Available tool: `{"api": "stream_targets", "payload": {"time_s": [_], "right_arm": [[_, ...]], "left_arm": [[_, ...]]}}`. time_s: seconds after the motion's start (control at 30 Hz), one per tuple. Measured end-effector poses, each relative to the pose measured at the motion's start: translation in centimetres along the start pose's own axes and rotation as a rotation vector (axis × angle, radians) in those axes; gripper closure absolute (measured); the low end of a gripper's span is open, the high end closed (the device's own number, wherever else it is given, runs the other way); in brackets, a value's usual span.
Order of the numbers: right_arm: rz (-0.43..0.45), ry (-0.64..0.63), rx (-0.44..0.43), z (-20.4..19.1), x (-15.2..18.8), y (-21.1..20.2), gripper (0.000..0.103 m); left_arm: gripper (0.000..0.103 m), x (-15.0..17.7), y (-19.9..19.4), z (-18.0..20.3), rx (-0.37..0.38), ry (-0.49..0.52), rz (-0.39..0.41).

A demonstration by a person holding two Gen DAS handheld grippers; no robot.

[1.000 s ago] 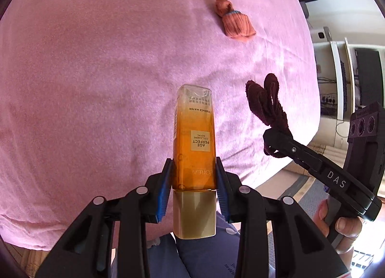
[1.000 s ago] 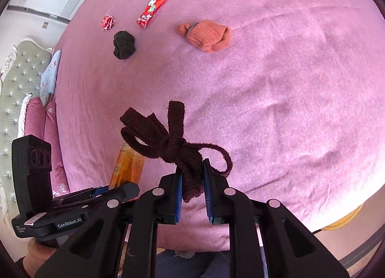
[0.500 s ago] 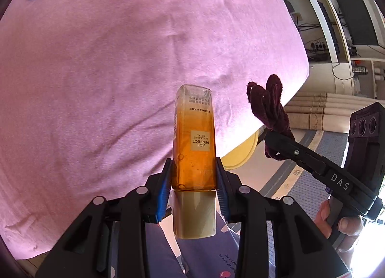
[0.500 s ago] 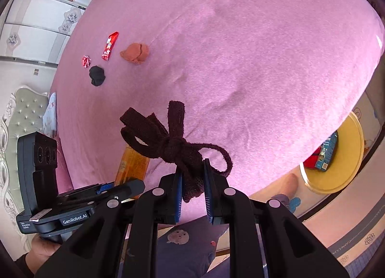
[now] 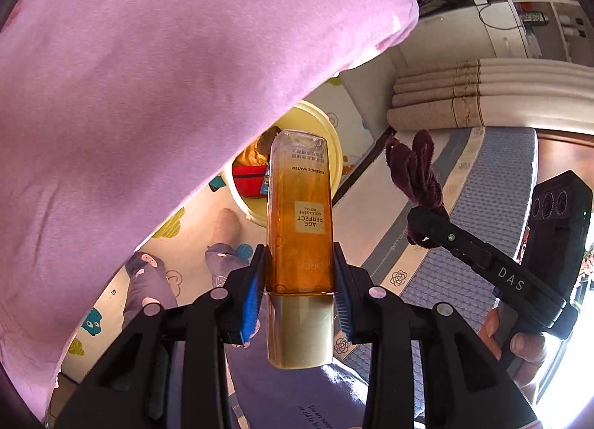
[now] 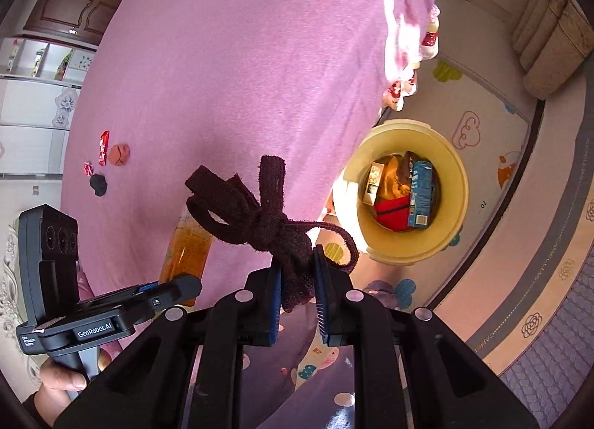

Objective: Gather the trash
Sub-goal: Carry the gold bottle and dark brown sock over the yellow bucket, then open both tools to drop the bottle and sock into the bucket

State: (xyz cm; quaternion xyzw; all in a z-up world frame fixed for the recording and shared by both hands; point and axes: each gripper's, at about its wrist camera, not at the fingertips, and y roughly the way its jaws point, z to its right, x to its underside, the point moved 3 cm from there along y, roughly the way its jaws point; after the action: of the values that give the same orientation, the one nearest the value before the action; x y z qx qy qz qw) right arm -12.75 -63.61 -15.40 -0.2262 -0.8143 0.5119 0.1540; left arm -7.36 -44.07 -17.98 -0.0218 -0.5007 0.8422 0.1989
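Note:
My left gripper (image 5: 299,276) is shut on an amber bottle (image 5: 300,213) with a beige cap, held upright in front of the camera. My right gripper (image 6: 297,280) is shut on a knotted dark maroon cloth (image 6: 256,210); the same cloth (image 5: 412,172) shows at the right of the left wrist view. A yellow bin (image 6: 456,184) stands on the floor beside the bed, holding a blue box, a red packet and other wrappers. In the left wrist view the yellow bin (image 5: 334,139) sits partly behind the bottle. Both grippers hang off the bed's edge, near the bin.
The pink bed cover (image 6: 230,68) fills the left. Far back on it lie a red wrapper (image 6: 104,146), an orange sock (image 6: 119,154), a small red wrapper (image 6: 88,168) and a black lump (image 6: 98,184). A patterned play mat (image 6: 482,124) covers the floor; the person's legs are below.
Both grippers have swung sideways off the bed, carrying bottle and cloth. The bin and floor have come into view; the items on the bed have receded to the far left.

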Motion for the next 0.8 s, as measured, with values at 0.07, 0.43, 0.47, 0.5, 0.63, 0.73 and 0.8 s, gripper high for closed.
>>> {"api": "stream_targets", "payload": {"time_s": [0.07, 0.43, 0.47, 0.5, 0.63, 0.73, 0.8], "right_arm": [[0.004, 0.035, 0.006, 2.6, 0.2, -0.6, 0.087], [0.006, 0.12, -0.001, 9.5, 0.2, -0.7, 0.087], [0.006, 0.118, -0.003, 9.6, 0.1, -0.5, 0.087], [0.006, 0.116, -0.006, 9.7, -0.1, -0.4, 0.087], [0.004, 0.112, -0.015, 9.8, -1.2, 0.1, 0.081], [-0.002, 0.124, -0.004, 10.0, -2.0, 0.5, 0.074], [-0.009, 0.131, -0.01, 10.1, -2.3, 0.8, 0.071]], "left_arm": [[0.069, 0.0, 1.8, 2.0, -0.003, 0.02, -0.027], [0.069, -0.9, 8.3, 8.8, -0.047, 0.117, -0.111], [0.069, -1.1, 8.5, 9.0, -0.052, 0.118, -0.111], [0.069, -1.3, 8.6, 9.2, -0.055, 0.117, -0.111], [0.069, -2.2, 8.9, 9.5, -0.08, 0.114, -0.116], [0.054, -2.8, 8.8, 9.1, -0.102, 0.111, -0.119], [0.05, -3.1, 8.7, 9.0, -0.11, 0.12, -0.121]]}}
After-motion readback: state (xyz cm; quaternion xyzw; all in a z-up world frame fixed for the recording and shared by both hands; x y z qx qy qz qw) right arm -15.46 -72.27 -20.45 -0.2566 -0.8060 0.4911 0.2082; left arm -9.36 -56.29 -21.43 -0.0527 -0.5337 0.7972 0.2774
